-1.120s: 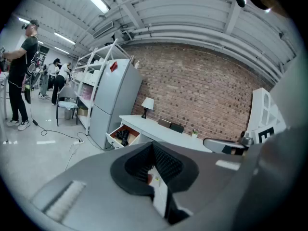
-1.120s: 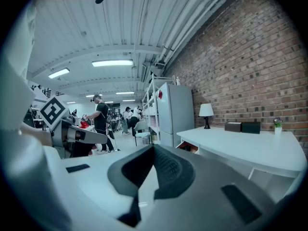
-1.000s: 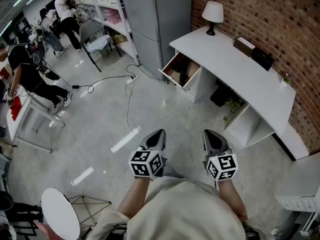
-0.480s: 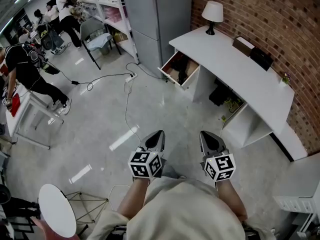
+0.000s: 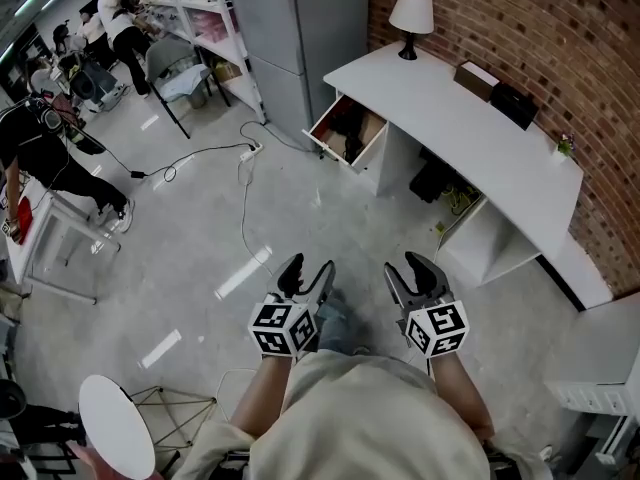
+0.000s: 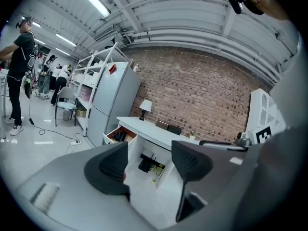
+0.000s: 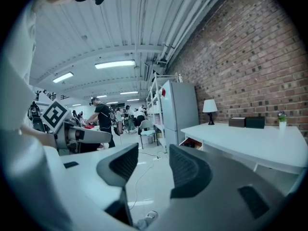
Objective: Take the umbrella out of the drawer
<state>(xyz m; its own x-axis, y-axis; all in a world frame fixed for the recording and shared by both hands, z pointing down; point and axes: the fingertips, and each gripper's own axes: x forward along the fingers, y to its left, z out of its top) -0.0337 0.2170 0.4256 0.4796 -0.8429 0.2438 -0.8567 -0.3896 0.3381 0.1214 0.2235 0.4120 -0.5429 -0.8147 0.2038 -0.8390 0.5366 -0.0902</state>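
An open drawer (image 5: 347, 134) juts from the left end of a white desk (image 5: 470, 128) by the brick wall. A dark thing (image 5: 343, 124) lies in it; I cannot tell whether it is the umbrella. Both grippers are held side by side above the floor, well short of the desk. The left gripper (image 5: 310, 268) and the right gripper (image 5: 407, 268) have their jaws opening, with nothing between them. In the left gripper view the drawer (image 6: 117, 135) shows beyond the left gripper (image 6: 150, 159). In the right gripper view the right gripper (image 7: 151, 166) frames bare floor, with the drawer (image 7: 191, 142) to its right.
A lamp (image 5: 410, 14), a brown box (image 5: 477, 77) and a black box (image 5: 517, 105) stand on the desk. A grey fridge (image 5: 300, 28) stands left of the drawer. A cable (image 5: 243, 203) runs over the floor. People (image 5: 40, 143) work at the far left. A round table (image 5: 115, 430) is near me.
Both grippers' jaws have gone from shut to apart. The grippers sit slightly higher in the head view, and the desk has shifted up and left.
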